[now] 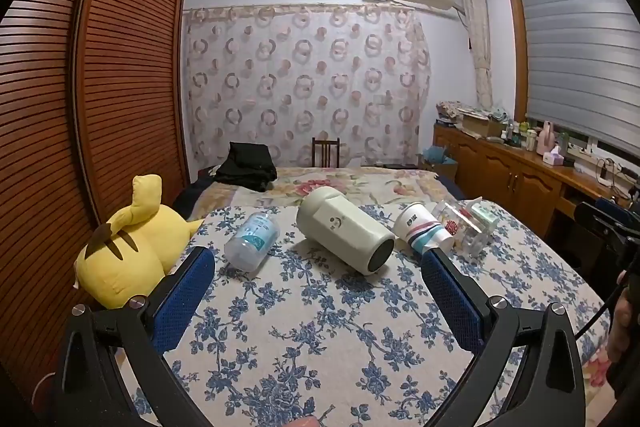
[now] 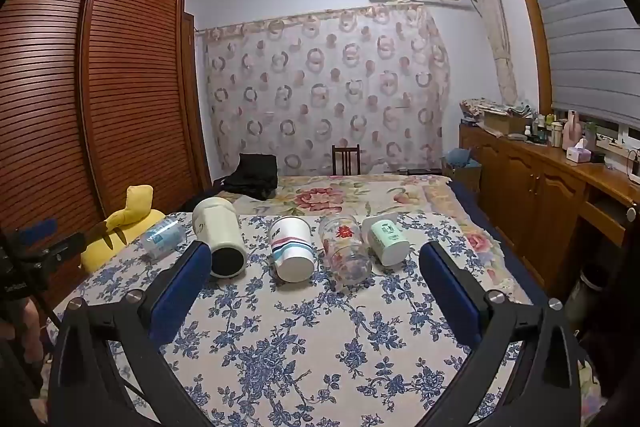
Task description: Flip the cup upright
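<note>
Five cups lie on their sides in a row on the far tablecloth (image 2: 320, 339): bottle (image 2: 162, 235), flask (image 2: 220, 239), paper cup (image 2: 291, 247), glass (image 2: 345, 247), green cup (image 2: 388, 237). Left gripper (image 1: 316, 259) and right gripper (image 2: 314, 253) both gape wide, holding nothing.

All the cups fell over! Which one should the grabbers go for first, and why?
Probably the right gripper should ease forward to the striped paper cup. It lies on its side on the flowered tablecloth, almost straight ahead between the open fingers, with its base toward the camera. Both grippers are empty, and the left gripper faces the bulkier cream flask instead.
</note>
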A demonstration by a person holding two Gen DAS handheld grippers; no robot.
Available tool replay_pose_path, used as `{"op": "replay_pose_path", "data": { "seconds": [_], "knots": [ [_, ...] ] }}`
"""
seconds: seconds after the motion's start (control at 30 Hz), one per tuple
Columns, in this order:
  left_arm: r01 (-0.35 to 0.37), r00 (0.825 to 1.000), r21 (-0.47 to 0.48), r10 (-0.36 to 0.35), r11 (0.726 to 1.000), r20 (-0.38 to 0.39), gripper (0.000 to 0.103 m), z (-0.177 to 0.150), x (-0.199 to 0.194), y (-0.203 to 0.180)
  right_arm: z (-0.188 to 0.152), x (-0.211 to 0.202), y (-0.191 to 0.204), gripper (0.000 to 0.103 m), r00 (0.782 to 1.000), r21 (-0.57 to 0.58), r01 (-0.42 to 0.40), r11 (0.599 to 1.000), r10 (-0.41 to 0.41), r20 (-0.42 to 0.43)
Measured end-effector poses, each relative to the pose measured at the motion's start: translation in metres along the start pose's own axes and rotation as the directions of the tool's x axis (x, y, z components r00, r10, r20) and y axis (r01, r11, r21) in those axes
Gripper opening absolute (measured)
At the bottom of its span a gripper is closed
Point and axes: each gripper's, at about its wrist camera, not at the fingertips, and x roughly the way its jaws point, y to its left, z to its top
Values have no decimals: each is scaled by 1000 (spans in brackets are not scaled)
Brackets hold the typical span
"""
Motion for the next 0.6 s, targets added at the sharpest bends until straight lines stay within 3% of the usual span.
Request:
{"op": "replay_pose_path", "data": {
  "seconds": [0.6],
  "knots": [
    [-2,1000,-2,2,1000,7,102,-1,1,-1,2,-1,-1,103,1000,4,-2,1000,2,-2]
  ]
}}
